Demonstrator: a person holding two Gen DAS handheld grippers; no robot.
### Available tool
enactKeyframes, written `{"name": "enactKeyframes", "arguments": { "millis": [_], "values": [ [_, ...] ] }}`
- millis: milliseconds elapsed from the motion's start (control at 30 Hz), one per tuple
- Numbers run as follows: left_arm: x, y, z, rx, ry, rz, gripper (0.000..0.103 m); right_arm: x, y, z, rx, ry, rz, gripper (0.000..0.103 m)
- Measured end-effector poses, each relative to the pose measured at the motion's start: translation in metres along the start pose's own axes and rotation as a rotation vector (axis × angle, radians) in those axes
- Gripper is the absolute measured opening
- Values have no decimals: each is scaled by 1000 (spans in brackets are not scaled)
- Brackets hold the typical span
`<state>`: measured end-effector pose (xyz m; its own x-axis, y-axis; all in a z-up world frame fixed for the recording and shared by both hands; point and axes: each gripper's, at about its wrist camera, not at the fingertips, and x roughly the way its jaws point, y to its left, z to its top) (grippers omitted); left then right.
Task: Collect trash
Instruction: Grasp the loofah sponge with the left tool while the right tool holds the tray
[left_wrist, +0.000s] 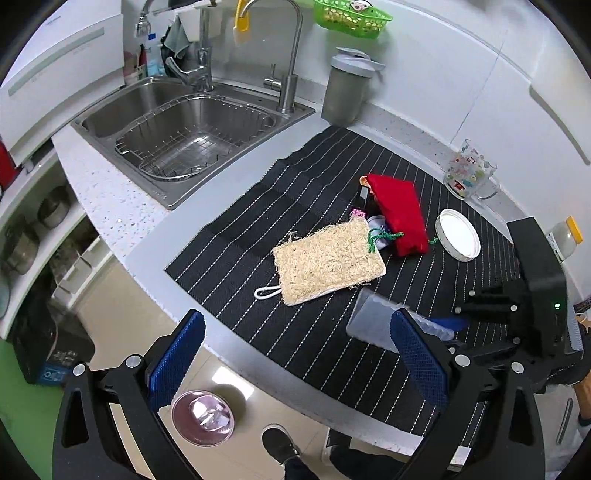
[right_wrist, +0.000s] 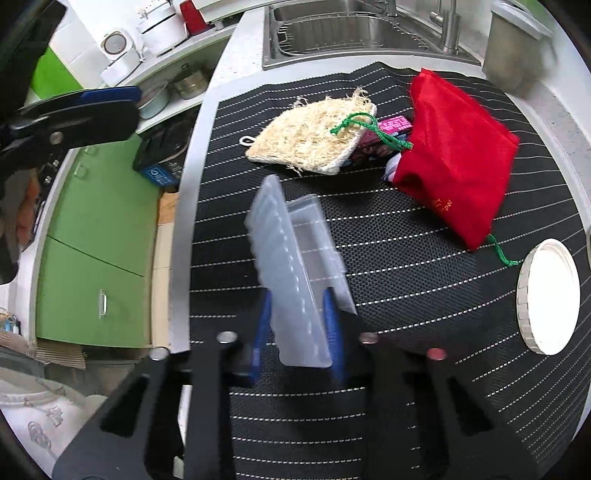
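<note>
My right gripper (right_wrist: 299, 332) is shut on a clear plastic box (right_wrist: 295, 266) and holds it over the striped mat (right_wrist: 406, 314); the box also shows in the left wrist view (left_wrist: 373, 321). My left gripper (left_wrist: 295, 354) is open and empty at the counter's front edge. On the mat lie a loofah pad (left_wrist: 327, 260), a red drawstring pouch (left_wrist: 400, 216) with small wrappers (right_wrist: 395, 125) under its mouth, and a white lid (left_wrist: 458, 234). A grey lidded bin (left_wrist: 345, 88) stands at the back by the wall.
A steel sink (left_wrist: 192, 125) with a wire rack lies at the back left. A printed glass mug (left_wrist: 469, 171) and a jar (left_wrist: 565, 236) stand by the right wall. A pink-lined bucket (left_wrist: 203, 417) stands on the floor below the counter edge.
</note>
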<state>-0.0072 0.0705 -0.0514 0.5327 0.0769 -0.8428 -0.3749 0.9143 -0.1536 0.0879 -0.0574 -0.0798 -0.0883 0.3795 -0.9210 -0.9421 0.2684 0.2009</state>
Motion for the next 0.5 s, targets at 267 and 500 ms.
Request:
{"name": "enactKeyframes", "arguments": {
  "millis": [267, 500],
  "values": [
    [8, -13, 13, 69, 2, -42, 96, -39, -1, -3, 82, -69, 35, 6],
    [31, -24, 27, 177, 43, -74, 96, -77, -16, -11, 198, -120, 0, 6]
  ]
}}
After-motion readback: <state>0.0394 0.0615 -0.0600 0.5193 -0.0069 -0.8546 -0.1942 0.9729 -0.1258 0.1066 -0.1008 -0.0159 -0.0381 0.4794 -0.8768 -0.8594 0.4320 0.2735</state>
